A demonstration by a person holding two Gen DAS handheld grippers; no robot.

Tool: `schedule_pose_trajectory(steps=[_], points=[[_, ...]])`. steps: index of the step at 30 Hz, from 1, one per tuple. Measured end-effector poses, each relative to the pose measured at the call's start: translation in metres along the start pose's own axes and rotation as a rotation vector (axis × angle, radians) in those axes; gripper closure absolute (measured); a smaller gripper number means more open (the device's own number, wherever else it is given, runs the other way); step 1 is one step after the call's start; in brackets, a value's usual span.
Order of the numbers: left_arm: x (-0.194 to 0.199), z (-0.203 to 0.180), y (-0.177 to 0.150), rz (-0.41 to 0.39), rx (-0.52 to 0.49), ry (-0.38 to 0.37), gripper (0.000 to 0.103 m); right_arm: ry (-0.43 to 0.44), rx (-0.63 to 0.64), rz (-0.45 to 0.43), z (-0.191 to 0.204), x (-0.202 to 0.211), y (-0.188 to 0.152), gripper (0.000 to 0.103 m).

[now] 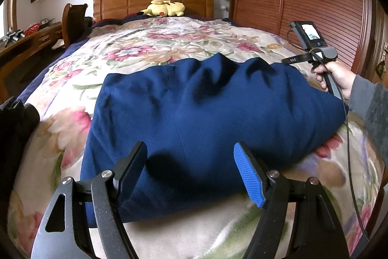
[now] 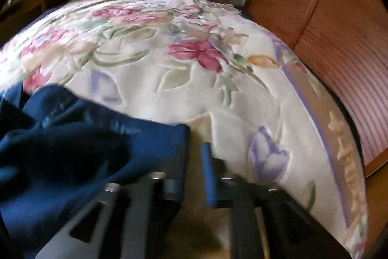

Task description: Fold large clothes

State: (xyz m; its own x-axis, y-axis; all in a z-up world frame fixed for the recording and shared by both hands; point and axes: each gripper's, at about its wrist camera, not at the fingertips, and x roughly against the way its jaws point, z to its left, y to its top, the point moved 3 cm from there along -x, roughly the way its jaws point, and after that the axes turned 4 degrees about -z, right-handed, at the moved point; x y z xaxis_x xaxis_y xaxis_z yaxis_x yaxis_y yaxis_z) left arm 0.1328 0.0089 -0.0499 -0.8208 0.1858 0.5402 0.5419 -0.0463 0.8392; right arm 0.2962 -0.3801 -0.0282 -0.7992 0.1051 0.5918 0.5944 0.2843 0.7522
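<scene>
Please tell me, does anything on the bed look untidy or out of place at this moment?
Yes. The blue garment is folded, but its far edge is bunched into raised wrinkles, not flat. A dark cloth hangs at the left edge of the floral blanket. Nothing looks spilled or damaged.

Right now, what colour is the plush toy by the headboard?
Yellow. The plush toy shows best in the left wrist view.

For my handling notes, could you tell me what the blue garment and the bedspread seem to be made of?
Blue garment: likely a matte woven or fine-knit cloth; it holds soft creases without shine. Bedspread: probably plush fleece; its floral pattern looks fuzzy and sculpted.
</scene>
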Motion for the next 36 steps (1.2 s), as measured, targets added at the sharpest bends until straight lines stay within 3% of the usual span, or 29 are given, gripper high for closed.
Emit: schedule_pose_trajectory(steps=[2,5,10,15,19,20,21,22,23,25,28,31,32,35,36], points=[[0.001,0.000,0.000,-0.003,0.004,0.000,0.028,0.033,0.003,-0.027,0.009,0.010,0.003,0.046],[0.002,0.001,0.001,-0.009,0.008,0.001,0.028,0.055,0.037,-0.077,0.022,0.026,0.016,0.045],[0.004,0.001,0.001,-0.013,0.011,0.001,0.028,0.196,0.114,-0.121,0.074,0.047,0.036,0.045],[0.005,0.003,0.001,-0.014,0.013,0.000,0.028,0.391,0.150,-0.070,0.145,0.054,0.036,0.045],[0.007,0.006,0.001,-0.016,0.017,0.001,0.028,0.405,0.152,-0.003,0.172,0.039,0.035,0.046],[0.008,0.007,0.001,-0.017,0.017,0.001,0.028,0.412,0.137,0.023,0.175,0.033,0.033,0.049],[0.009,0.007,0.001,-0.018,0.015,0.002,0.028,0.409,0.133,0.036,0.178,0.030,0.035,0.079],[0.010,0.008,0.000,-0.019,0.014,0.002,0.028,0.407,0.142,0.046,0.182,0.026,0.035,0.093],[0.011,0.008,0.000,-0.020,0.014,0.003,0.028,0.401,0.164,0.047,0.187,0.024,0.034,0.097],[0.012,0.011,0.000,-0.021,0.017,0.005,0.028,0.397,0.193,0.014,0.200,0.031,0.045,0.098],[0.013,0.014,-0.001,-0.022,0.021,0.009,0.028,0.387,0.193,-0.105,0.209,0.052,0.067,0.099],[0.013,0.018,-0.001,-0.021,0.027,0.010,0.028,0.328,0.156,-0.118,0.211,0.056,0.078,0.098],[0.013,0.019,-0.001,-0.020,0.029,0.010,0.028,0.333,0.140,-0.110,0.211,0.054,0.080,0.092],[0.014,0.025,-0.001,-0.024,0.047,0.011,0.028,0.318,0.150,-0.093,0.210,0.058,0.075,0.040],[0.015,0.026,-0.001,-0.026,0.050,0.011,0.028,0.311,0.157,-0.097,0.206,0.065,0.071,0.039]])
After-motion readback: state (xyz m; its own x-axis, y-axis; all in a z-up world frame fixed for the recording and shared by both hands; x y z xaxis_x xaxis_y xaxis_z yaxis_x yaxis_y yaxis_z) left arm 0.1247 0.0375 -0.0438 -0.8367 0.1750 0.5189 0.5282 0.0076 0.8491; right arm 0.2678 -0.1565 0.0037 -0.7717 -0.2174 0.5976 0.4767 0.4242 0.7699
